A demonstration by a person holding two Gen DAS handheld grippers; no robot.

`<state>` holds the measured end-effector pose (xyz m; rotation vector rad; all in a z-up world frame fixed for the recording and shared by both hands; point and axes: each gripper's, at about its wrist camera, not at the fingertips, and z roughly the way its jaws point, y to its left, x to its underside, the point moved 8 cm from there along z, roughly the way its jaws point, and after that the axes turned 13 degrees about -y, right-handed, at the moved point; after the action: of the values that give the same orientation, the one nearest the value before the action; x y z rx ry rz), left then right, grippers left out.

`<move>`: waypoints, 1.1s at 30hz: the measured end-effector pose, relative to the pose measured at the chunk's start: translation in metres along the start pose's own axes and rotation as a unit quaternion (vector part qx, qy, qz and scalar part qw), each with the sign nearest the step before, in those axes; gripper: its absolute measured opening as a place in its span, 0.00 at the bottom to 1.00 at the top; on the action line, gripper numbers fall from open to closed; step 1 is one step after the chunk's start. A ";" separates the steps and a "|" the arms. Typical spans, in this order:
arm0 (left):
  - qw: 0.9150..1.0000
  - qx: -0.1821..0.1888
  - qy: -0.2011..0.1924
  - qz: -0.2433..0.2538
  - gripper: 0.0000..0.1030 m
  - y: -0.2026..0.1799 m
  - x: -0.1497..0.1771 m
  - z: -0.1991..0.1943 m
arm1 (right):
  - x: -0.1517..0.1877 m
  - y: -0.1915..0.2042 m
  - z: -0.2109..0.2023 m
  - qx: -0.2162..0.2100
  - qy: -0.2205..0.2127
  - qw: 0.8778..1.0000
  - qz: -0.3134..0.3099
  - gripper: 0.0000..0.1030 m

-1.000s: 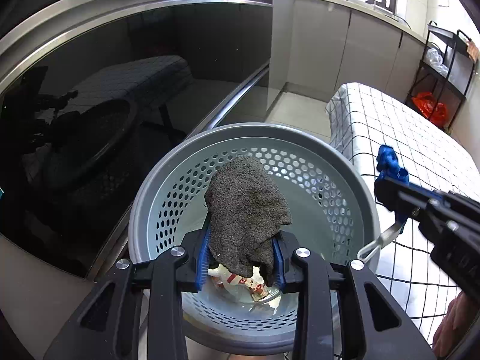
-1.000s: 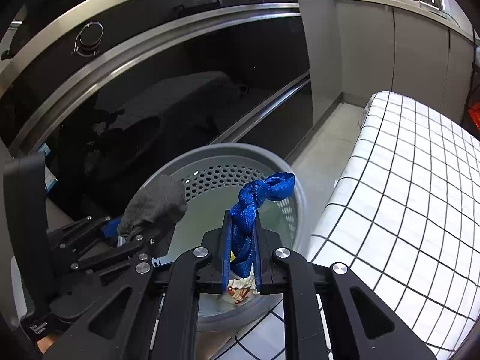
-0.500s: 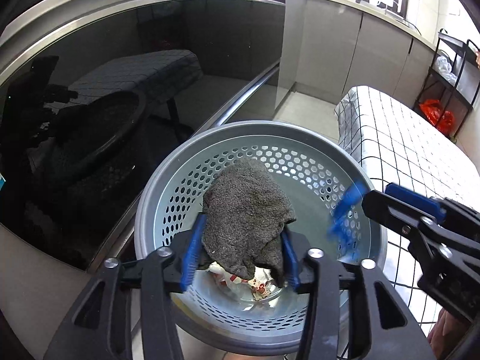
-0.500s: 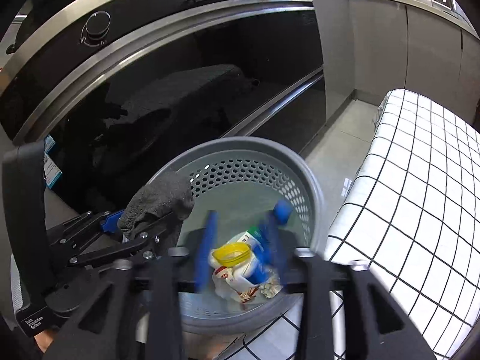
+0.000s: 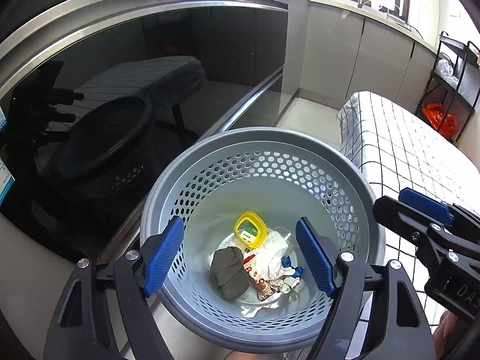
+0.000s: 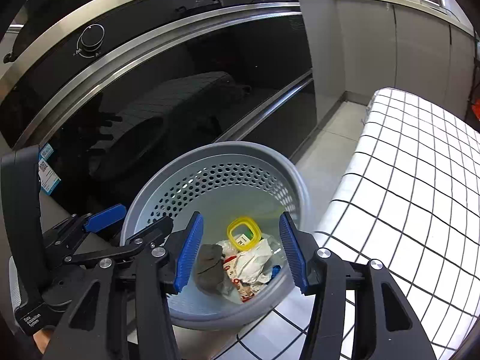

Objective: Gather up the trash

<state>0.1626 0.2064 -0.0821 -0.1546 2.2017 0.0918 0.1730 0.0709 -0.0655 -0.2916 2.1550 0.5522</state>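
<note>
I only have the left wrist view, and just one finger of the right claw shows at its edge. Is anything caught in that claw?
Observer: No. The right claw is open. Its jaws have just been opening, and nothing sits between its blue pads.
Operator: Where is it aimed?
Observer: Down into the grey basket. The yellow ring shows in the gap between the pads.
Operator: And the grey cloth?
Observer: From that side the grey cloth lies on the basket floor beside the white wrapper, and neither pad touches it.
</note>
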 end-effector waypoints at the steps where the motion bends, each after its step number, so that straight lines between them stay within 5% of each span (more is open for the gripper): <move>1: 1.000 0.000 0.000 0.000 0.73 0.000 0.000 0.000 | 0.001 -0.001 0.000 0.003 -0.001 1.000 0.001 0.52; 12: 1.000 -0.022 -0.015 0.005 0.82 0.004 -0.003 -0.004 | 0.004 -0.008 -0.005 0.032 -0.011 0.999 0.002 0.69; 33: 0.999 -0.035 -0.026 0.012 0.92 0.006 -0.005 -0.008 | 0.004 -0.013 -0.007 0.055 -0.019 0.998 0.009 0.72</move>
<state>0.1582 0.2115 -0.0734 -0.1624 2.1507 0.1854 0.1711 0.0560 -0.0684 -0.1996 2.1447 0.4441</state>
